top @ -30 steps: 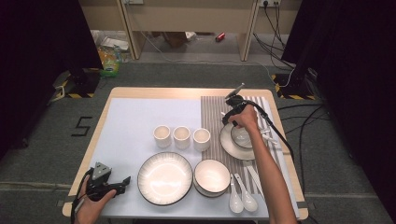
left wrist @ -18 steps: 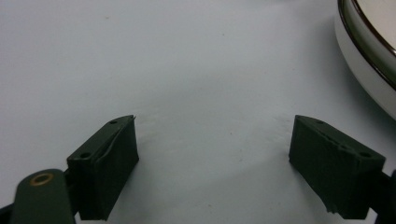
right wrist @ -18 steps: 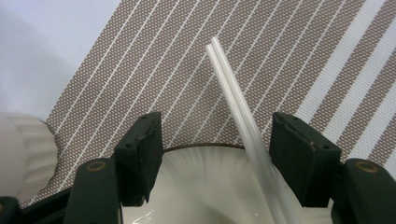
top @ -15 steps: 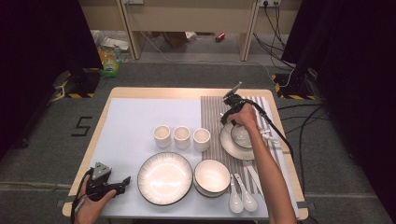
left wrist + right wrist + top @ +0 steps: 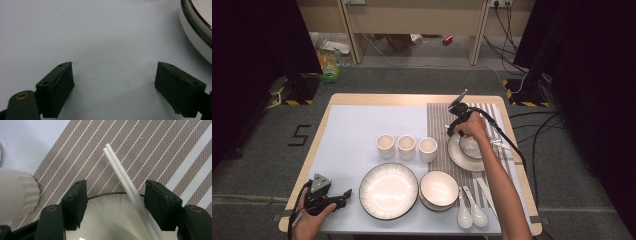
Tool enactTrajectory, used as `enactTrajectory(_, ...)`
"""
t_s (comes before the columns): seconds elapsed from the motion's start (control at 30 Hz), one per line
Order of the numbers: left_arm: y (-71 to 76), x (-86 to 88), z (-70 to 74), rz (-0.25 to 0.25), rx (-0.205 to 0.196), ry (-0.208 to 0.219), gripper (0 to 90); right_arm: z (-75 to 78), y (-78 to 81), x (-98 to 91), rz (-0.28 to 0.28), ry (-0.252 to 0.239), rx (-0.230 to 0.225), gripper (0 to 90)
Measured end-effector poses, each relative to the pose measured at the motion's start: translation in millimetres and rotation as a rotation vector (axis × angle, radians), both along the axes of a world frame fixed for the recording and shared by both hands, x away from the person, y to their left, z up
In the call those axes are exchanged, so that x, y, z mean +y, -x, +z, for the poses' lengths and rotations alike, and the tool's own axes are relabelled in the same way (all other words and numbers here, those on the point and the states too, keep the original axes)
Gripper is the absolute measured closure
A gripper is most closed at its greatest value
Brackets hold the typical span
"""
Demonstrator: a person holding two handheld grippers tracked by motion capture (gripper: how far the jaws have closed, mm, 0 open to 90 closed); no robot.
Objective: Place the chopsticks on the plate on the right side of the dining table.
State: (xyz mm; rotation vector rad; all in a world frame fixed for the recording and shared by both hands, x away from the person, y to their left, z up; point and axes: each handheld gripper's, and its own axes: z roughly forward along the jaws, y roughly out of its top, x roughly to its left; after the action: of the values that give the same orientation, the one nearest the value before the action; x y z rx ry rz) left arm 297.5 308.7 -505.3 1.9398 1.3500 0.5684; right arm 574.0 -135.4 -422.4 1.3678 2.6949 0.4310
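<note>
My right gripper (image 5: 116, 187) is open over the far rim of a white plate (image 5: 110, 220). A pair of white chopsticks (image 5: 120, 170) lies slanted across that rim and onto the striped placemat (image 5: 155, 152). The sticks pass between the jaws close to the right pad, and neither pad presses on them. In the high view this gripper (image 5: 453, 129) sits at the left edge of the plate (image 5: 457, 157), which holds a small bowl (image 5: 472, 146). My left gripper (image 5: 346, 193) rests open near the table's front left corner; its jaws (image 5: 113, 72) hold nothing above the white mat.
Three cups (image 5: 406, 147) stand in a row mid-table; one (image 5: 15, 192) is just left of my right gripper. A large plate (image 5: 388, 190), whose rim (image 5: 197, 32) lies by my left gripper, a bowl (image 5: 439, 189) and two spoons (image 5: 470, 214) line the front edge.
</note>
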Motion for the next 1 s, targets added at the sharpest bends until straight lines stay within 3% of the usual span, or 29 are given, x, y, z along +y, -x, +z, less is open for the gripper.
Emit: enactTrajectory(1.0, 0.0, 0.0, -0.1, 0.000, -0.001, -0.001, 14.8, -2.6, 8.8, 4.8, 0.042, 0.013, 0.025, 37.2)
